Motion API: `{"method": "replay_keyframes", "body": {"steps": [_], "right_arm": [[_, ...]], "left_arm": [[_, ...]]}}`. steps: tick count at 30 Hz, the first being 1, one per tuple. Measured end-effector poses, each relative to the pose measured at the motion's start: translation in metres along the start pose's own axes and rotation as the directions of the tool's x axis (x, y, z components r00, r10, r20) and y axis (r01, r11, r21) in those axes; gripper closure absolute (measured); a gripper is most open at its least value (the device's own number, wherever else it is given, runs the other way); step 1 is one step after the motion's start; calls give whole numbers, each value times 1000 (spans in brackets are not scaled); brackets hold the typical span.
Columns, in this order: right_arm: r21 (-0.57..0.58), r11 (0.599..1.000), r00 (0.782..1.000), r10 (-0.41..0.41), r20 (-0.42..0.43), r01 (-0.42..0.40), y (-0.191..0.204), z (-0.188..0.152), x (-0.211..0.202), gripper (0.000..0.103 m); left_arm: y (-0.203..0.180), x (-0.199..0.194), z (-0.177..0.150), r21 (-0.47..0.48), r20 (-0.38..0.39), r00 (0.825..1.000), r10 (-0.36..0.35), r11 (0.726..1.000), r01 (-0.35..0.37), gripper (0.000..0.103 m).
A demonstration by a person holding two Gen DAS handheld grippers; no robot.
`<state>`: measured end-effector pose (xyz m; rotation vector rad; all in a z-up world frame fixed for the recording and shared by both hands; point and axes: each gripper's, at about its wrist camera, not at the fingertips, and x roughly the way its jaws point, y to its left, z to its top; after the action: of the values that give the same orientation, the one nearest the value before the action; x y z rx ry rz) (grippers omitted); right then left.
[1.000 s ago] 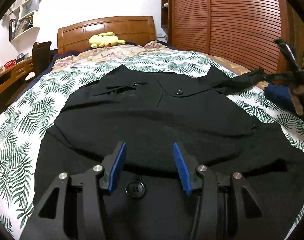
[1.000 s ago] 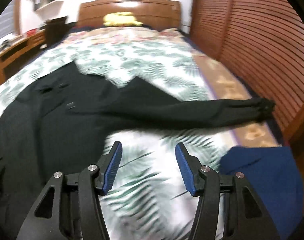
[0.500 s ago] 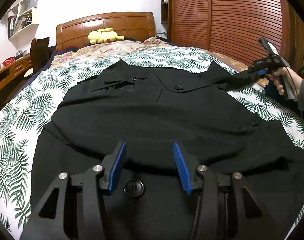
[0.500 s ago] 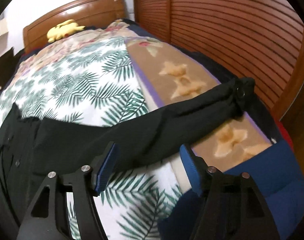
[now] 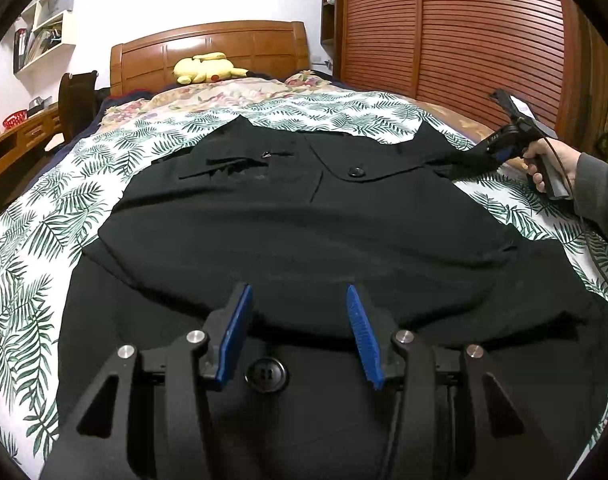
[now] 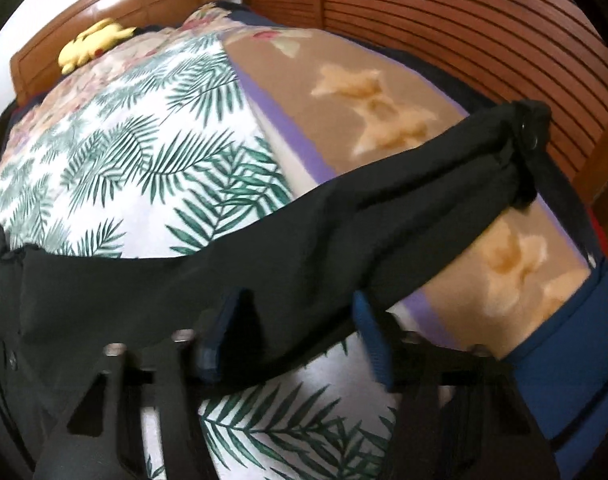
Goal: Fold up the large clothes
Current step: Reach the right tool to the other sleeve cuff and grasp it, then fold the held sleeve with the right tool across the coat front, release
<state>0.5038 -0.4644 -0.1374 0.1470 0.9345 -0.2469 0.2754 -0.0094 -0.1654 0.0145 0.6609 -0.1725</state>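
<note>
L gripper (image 5: pixel 297 330) fingers wide over coat (image 5: pixel 304 232); R gripper (image 6: pixel 295 336) fingers wide astride sleeve (image 6: pixel 384 220).

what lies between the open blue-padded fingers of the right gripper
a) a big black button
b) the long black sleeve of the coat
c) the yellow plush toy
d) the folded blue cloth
b: in the right wrist view the black sleeve runs across the gap of the right gripper, whose jaws stand apart around it.
</note>
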Motion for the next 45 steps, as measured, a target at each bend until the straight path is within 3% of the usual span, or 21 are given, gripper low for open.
{"method": "replay_keyframes", "body": {"steps": [2,8,16,18,21,22,25,26,31,33,35,37,40,45], "right_arm": [[-43,999,1000,12,-3,-12,7,0,-1,95],[-174,984,998,48,43,-40,33,-5,-30,99],[-345,930,976,175,126,-122,92,-23,-103,101],[-376,919,975,179,133,-117,103,-28,-111,101],[-347,933,979,151,139,-95,105,-25,-112,100],[-320,943,980,137,144,-85,101,-23,-110,94],[-231,972,988,69,140,-35,85,-20,-94,29],[-214,976,989,56,136,-26,80,-20,-90,25],[-91,996,999,-2,45,6,48,-20,-40,25],[-34,999,1000,6,21,-5,34,-22,-26,40],[11,1000,1000,13,-12,-13,25,-22,-11,83],[15,999,998,48,-30,-48,25,-24,-5,98],[-96,995,999,38,32,-35,45,-25,-24,102],[-248,964,982,136,132,-101,89,-32,-88,102]], "left_arm": [[0,0,0,0,0,1000,1,1000,-1,55],[-1,0,0,5,4,1000,2,1000,-2,55],[-2,0,-1,2,3,1000,3,1000,-3,55],[-2,0,-1,1,5,1000,3,1000,-3,55],[-1,-1,-1,-6,9,1000,3,1000,-3,55],[0,-1,-1,-8,9,1000,3,1000,-3,55],[0,0,-1,-8,6,1000,2,1000,-2,55],[0,-1,-1,-7,6,1000,3,1000,-3,55],[-1,0,-2,-2,1,1000,2,1000,-2,55],[-1,0,-1,-3,-1,1000,2,1000,-2,55],[-1,0,-1,-3,-4,1000,2,1000,-2,55],[-1,1,0,-2,-6,1000,2,1000,-2,55],[-1,0,0,-2,0,1000,2,1000,-2,55],[0,-2,1,-5,3,1000,-2,1000,2,55]]}}
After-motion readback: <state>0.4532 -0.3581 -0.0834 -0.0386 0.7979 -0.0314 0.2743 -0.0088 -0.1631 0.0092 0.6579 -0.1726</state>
